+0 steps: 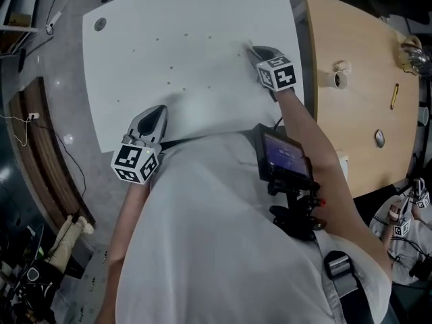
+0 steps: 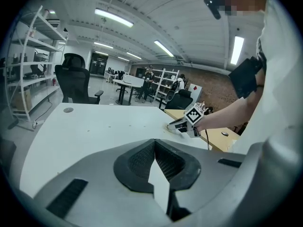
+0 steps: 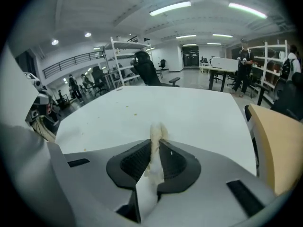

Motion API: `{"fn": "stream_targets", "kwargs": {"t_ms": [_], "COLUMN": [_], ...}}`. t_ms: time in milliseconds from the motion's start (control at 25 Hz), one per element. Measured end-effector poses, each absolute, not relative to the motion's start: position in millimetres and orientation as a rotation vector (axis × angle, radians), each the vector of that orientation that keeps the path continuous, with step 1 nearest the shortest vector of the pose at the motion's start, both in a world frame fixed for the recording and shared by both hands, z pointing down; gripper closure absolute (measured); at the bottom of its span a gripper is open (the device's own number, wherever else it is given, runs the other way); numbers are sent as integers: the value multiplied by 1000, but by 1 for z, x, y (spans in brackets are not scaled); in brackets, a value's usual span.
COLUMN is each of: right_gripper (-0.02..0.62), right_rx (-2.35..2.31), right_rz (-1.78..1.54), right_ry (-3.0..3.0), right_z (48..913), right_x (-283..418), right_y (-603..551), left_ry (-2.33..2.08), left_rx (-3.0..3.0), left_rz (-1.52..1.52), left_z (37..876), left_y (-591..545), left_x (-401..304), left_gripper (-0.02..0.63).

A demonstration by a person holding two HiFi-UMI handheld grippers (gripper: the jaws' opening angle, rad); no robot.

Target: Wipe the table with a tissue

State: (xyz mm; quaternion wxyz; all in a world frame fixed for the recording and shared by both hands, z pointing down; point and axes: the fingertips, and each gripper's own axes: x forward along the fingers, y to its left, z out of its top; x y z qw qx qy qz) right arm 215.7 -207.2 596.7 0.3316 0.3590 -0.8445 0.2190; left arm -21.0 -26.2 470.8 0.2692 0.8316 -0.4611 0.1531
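Observation:
The white table (image 1: 196, 19) carries several small dark specks (image 1: 172, 66). My right gripper (image 1: 254, 50) rests low over the table's right part, shut on a crumpled white tissue (image 3: 155, 138) that sticks out between its pads toward the tabletop. The left gripper view shows that gripper (image 2: 176, 126) from the side, with the tissue (image 2: 170, 126) touching the table. My left gripper (image 1: 159, 111) hovers at the table's near edge, jaws closed together with nothing between them, well to the left of the tissue.
A round cable hole (image 1: 100, 24) sits at the table's far left corner. A wooden table (image 1: 358, 113) adjoins on the right, holding a tape roll (image 1: 340, 79), a pen (image 1: 394, 96) and a mouse (image 1: 380, 138). A black chair (image 2: 73, 77) stands beyond the far edge.

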Motion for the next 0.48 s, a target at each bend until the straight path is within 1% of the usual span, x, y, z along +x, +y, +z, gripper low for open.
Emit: {"fn": "stream_targets", "kwargs": {"t_ms": [200, 480], "right_gripper": [537, 537], "right_rx": [920, 773], "right_rz": [373, 323], "right_ry": [-2109, -2146], "right_z": [603, 602], "right_x": [207, 181], "right_y": [-198, -171], "left_ry": [-1226, -1180], "left_rx": [2240, 2267], "left_rz": [423, 439], "left_z": [473, 471], "left_y": [-26, -27], "left_x": [-20, -14], "left_gripper": [600, 600]}}
